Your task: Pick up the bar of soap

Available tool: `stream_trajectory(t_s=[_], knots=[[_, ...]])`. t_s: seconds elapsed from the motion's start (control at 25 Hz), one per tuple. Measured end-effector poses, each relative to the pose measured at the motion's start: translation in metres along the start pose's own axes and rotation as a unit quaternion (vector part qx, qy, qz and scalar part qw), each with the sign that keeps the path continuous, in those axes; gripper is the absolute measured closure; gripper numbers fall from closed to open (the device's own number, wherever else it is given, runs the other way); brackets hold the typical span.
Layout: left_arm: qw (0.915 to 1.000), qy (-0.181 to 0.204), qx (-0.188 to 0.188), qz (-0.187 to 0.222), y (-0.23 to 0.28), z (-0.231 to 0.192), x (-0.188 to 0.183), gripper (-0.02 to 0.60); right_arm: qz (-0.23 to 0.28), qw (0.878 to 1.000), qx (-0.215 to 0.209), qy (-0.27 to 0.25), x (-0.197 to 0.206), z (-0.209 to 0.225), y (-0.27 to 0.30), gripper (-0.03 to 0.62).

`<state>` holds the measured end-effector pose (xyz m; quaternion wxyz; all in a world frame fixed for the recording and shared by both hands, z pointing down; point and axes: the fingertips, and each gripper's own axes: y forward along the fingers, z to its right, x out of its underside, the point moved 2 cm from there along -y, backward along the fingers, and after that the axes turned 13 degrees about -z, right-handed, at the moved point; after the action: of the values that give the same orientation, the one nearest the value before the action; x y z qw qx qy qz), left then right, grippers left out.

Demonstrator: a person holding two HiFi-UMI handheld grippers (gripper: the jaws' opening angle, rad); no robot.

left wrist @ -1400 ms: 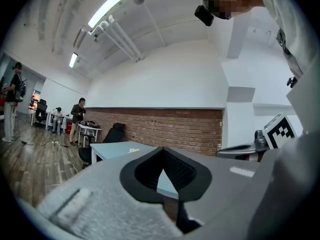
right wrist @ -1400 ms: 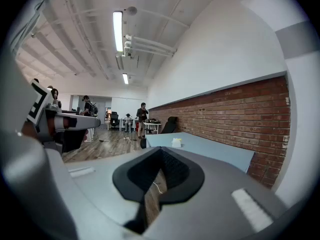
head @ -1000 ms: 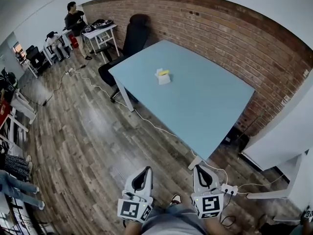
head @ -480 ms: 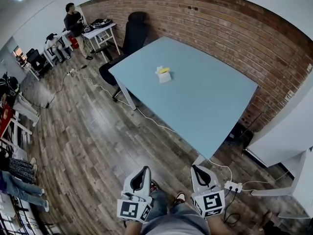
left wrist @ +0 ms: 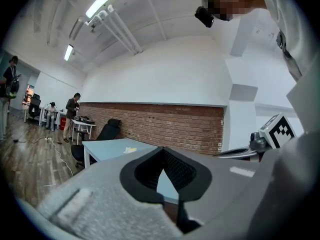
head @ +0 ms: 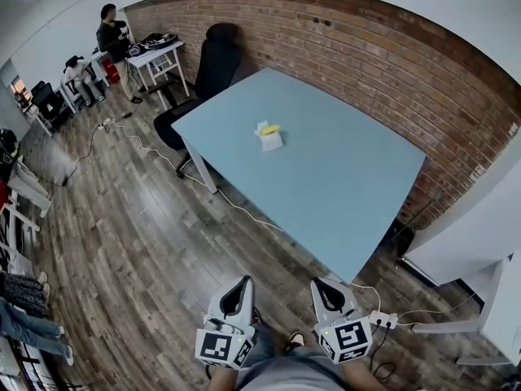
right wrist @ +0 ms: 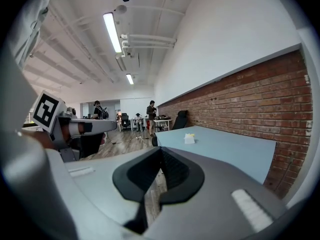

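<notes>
Both claws are closed with nothing between their jaws: in the left gripper view the left gripper [left wrist: 161,155] has its dark pads brought together at the tips, and the right gripper [right wrist: 161,152] looks the same in its own view.

No bin, tray or box can be made out for certain. The bar of soap [head: 269,134] is a small white-and-yellow item lying on the light blue table [head: 350,186], towards its far left part and well apart from both claws. It is too small to tell whether the white part under the yellow is a holder or wrapper. The same item shows far off past each claw's tips [left wrist: 131,149] [right wrist: 189,139], with bare tabletop all round it.

From the head view, the left gripper [head: 240,286] and right gripper [head: 323,287] are held low at the near edge, side by side and a little apart, their marker cubes turned up to the camera. Both point away to the table and hang over the wooden floor [head: 138,243], just short of the table's near corner. The left one lies about level; the right one tips slightly down.

A black office chair [head: 216,68] stands at the table's far left end by the brick wall [head: 391,63], and a white power strip [head: 381,319] lies on the floor just right of the right gripper.
</notes>
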<state>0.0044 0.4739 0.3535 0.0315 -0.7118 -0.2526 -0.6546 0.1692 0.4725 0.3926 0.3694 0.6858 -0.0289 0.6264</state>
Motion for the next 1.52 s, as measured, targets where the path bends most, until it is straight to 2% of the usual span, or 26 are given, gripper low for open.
stream_trajectory(t_s=[0.12,0.6,0.92,1.2,1.52], knots=[[0.9999,-0.008,0.010,-0.001,0.013,-0.023,-0.009,0.578,-0.006,1.000,0.000,0.003,-0.011,-0.007,0.022,0.591],[0.9975,0.007,0.071,-0.002,0.054,-0.115,-0.044,0.578,-0.002,0.999,0.033,0.016,-0.073,-0.036,0.114,0.591],[0.9950,-0.014,0.099,-0.005,0.064,-0.176,-0.048,0.578,-0.024,0.998,0.043,0.035,-0.082,-0.059,0.161,0.591],[0.9924,-0.033,0.116,-0.024,0.076,-0.194,-0.041,0.578,-0.043,0.996,0.057,0.045,-0.082,-0.058,0.180,0.591],[0.9922,-0.026,0.118,-0.029,0.111,-0.222,-0.045,0.578,-0.042,0.996,0.058,0.053,-0.096,-0.045,0.222,0.591]])
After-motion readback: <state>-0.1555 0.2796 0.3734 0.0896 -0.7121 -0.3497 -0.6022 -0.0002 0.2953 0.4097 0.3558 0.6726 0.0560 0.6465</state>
